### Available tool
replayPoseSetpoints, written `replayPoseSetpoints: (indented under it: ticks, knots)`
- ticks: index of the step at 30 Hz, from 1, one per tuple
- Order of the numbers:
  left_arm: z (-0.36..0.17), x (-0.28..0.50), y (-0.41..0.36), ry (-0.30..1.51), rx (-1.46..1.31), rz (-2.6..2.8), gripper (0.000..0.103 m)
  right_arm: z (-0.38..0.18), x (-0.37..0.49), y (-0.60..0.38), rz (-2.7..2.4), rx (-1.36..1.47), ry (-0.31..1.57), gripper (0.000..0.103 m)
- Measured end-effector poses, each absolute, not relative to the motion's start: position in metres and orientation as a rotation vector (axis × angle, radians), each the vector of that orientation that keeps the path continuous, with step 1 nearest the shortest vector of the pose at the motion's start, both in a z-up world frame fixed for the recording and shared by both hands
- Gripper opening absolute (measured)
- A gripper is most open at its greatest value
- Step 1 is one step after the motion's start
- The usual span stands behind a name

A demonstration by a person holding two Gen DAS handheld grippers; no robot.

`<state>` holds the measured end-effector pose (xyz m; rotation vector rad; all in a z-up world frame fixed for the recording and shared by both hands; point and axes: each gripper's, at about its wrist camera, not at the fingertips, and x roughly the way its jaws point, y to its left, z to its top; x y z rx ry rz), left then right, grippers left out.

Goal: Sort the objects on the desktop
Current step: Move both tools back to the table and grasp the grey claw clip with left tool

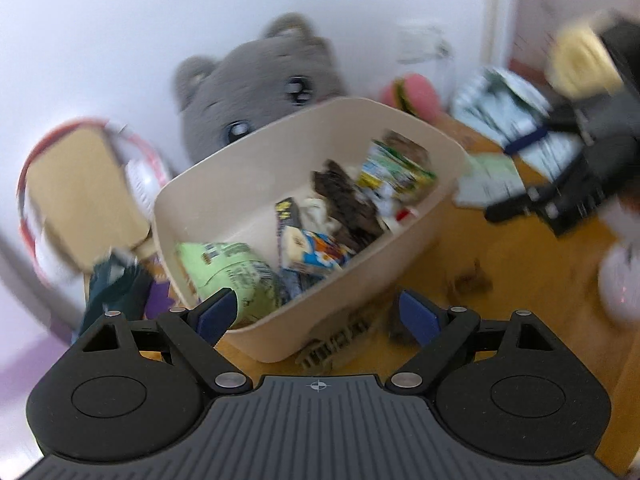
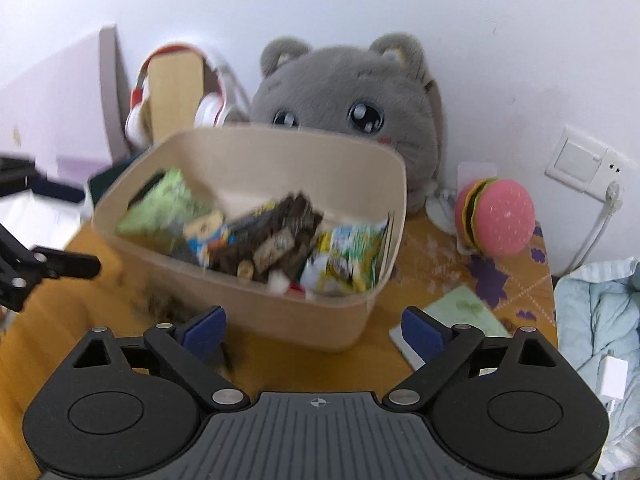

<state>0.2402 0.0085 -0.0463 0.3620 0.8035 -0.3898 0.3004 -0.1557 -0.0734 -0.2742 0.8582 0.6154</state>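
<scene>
Both sets of jaws stand wide with nothing between them: the left gripper (image 1: 316,314) hangs over the near corner of the bin, and the right gripper (image 2: 314,330) hovers just short of its near wall.

Behind the bin, a big grey plush cat (image 2: 344,108) leans against the wall. The beige oval plastic bin (image 2: 280,312) sits mid-way on the yellow patterned counter (image 2: 424,252). It holds a jumble of snack packets: a pale green packet (image 2: 168,204) at one end, a dark brown wrapper (image 2: 276,228) in the middle, and a yellow-green packet (image 2: 352,256) at the other end. A thin pale green booklet (image 2: 464,312) lies loose just beside the bin, near the right gripper, and looks unsorted.

The risk: both views are blurred, and a low jaw could clip the rim and shove or tip the bin. A flat booklet is also hard to pinch off the counter.
</scene>
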Motion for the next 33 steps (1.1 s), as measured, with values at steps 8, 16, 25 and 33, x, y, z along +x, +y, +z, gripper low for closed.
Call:
replayPoseSetpoints:
  ticks: [8, 16, 25, 33]
  knots:
    - [-0.090, 0.214, -0.008, 0.777, 0.596, -0.486, 0.090, -0.101, 0.282, -0.160, 0.629, -0.370, 0.902, 0.096]
    - [-0.119, 0.220, -0.019, 0.789, 0.701, -0.523, 0.090, -0.126, 0.268, -0.149, 0.682, -0.543, 0.907, 0.096]
    - [-0.140, 0.237, -0.033, 0.823, 0.739, -0.551, 0.090, -0.141, 0.271, -0.152, 0.688, -0.553, 0.949, 0.096]
    - [-0.154, 0.244, -0.041, 0.853, 0.744, -0.532, 0.090, -0.145, 0.275, -0.158, 0.683, -0.538, 0.974, 0.096]
